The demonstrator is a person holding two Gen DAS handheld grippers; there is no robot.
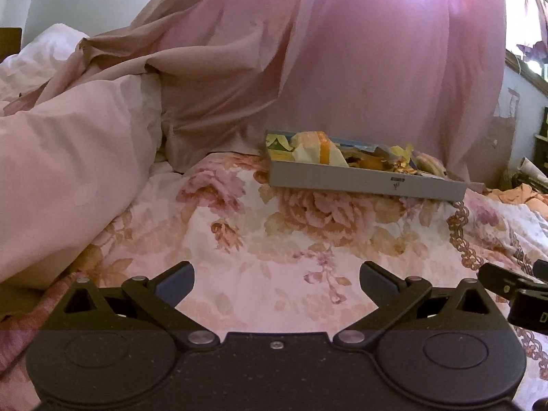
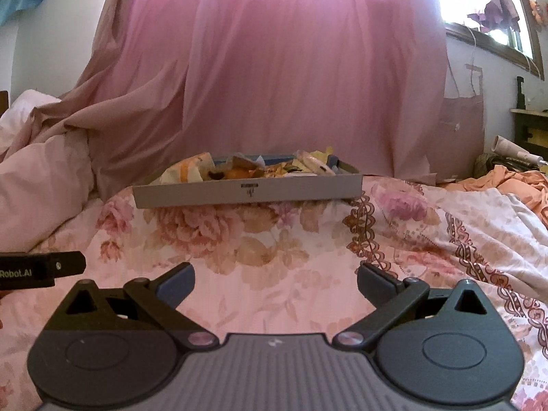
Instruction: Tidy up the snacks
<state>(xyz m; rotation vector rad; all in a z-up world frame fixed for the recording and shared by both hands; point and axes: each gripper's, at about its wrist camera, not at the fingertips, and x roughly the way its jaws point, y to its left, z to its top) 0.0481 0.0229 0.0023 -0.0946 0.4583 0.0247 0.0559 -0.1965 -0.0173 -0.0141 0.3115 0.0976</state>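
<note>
Snacks [image 2: 239, 167] lie heaped in the shallow grey tray [image 2: 246, 191] on the floral bedspread [image 2: 274, 260], before the pink curtain [image 2: 308, 68]. Left gripper [image 1: 276, 282] and right gripper [image 2: 275, 282] hover short of the tray, both spread wide, empty. Wrappers judged light, crinkly, slippery; pinch at sealed edges.

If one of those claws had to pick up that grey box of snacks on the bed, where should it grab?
Probably the grey box's long near wall, approached straight ahead from the front. That thin upright wall faces the open right gripper and is unobstructed; the snack wrappers are heaped behind it.
</note>
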